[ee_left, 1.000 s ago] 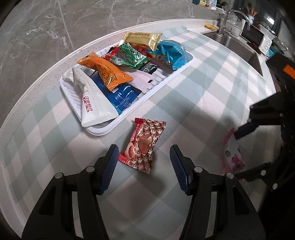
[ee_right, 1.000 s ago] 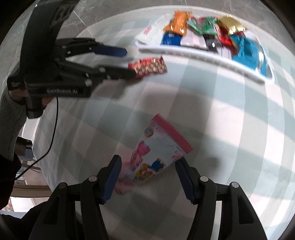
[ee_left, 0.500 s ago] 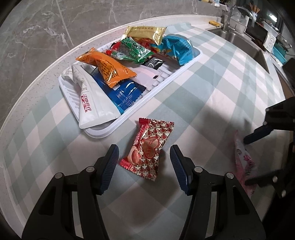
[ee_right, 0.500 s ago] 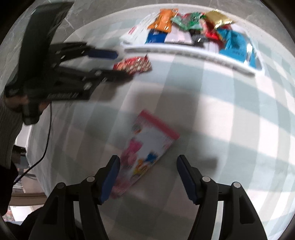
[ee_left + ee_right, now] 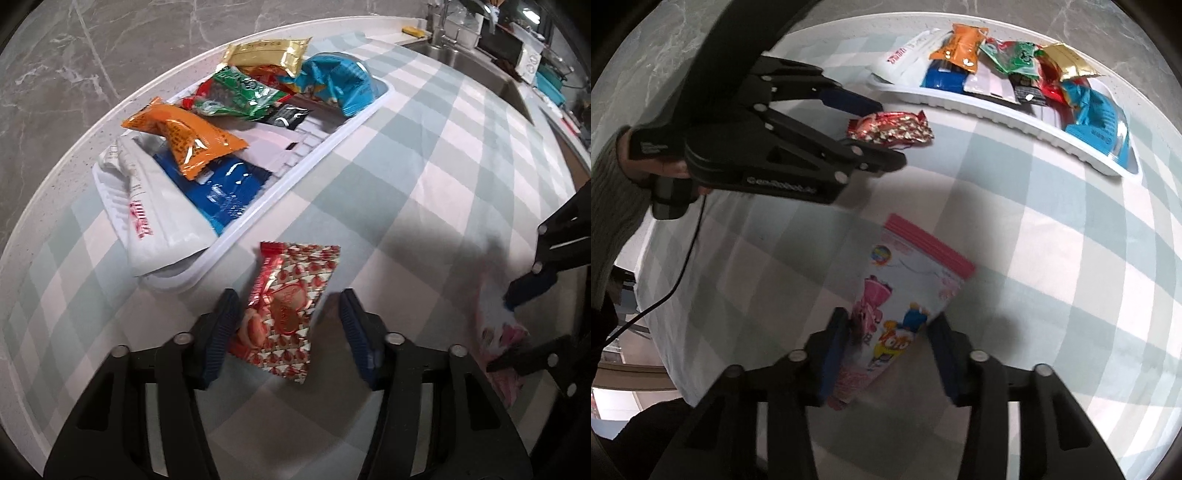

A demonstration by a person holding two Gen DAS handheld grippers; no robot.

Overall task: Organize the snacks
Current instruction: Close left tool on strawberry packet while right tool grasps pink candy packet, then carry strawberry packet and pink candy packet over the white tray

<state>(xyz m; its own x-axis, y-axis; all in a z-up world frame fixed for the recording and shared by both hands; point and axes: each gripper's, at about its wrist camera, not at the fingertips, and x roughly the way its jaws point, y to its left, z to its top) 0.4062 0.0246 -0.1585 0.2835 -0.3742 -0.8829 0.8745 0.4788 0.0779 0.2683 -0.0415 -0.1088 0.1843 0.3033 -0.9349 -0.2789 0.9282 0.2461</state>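
Two snacks lie loose on the checked tabletop (image 5: 424, 177): a red heart-print packet (image 5: 286, 312), just beside the near rim of the white tray (image 5: 325, 147), and a pink cartoon-print pouch (image 5: 908, 295) further out toward the tabletop's edge. The left tool (image 5: 286, 332) has its jaws spread wide either side of the red packet's lower half, the pads not touching it. The right tool (image 5: 886, 349) straddles the narrow end of the pink pouch, its jaws open but close against the wrapper's edges (whether the pads actually touch it cannot be told). In the tray sit at least eight packets, overlapping: one white (image 5: 155, 210), one dark blue (image 5: 225, 188), one orange (image 5: 184, 140), one green (image 5: 240, 94), one black (image 5: 290, 116), one gold (image 5: 267, 53), one light blue (image 5: 340, 83) and a pale flat one (image 5: 266, 146). A sink (image 5: 476, 62) lies beyond the tabletop's far end.
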